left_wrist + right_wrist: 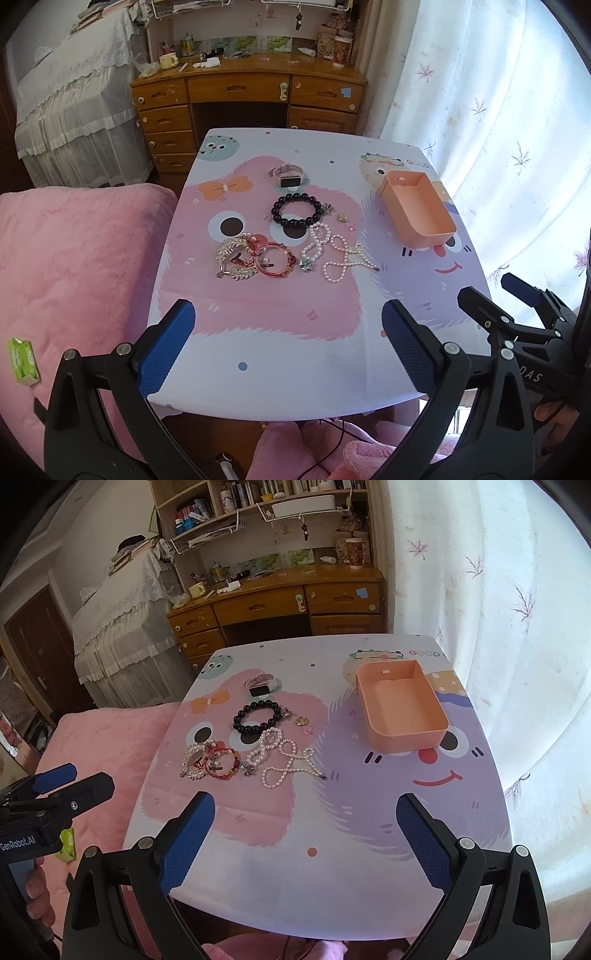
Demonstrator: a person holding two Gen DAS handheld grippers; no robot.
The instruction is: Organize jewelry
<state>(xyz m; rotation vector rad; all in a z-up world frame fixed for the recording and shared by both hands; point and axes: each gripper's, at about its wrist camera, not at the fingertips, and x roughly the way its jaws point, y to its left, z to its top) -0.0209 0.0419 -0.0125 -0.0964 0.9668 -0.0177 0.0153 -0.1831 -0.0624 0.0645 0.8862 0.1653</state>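
Jewelry lies in the middle of the small table: a pink watch, a black bead bracelet, a pearl necklace, a red bangle, a silver piece and small charms. An empty orange box stands at the right. The same items show in the right wrist view: watch, black bracelet, pearls, box. My left gripper is open and empty above the near table edge. My right gripper is open and empty beside it.
A pink padded seat is left of the table, with a green packet on it. A wooden desk stands behind. A white curtain hangs at the right. A covered cabinet is at the back left.
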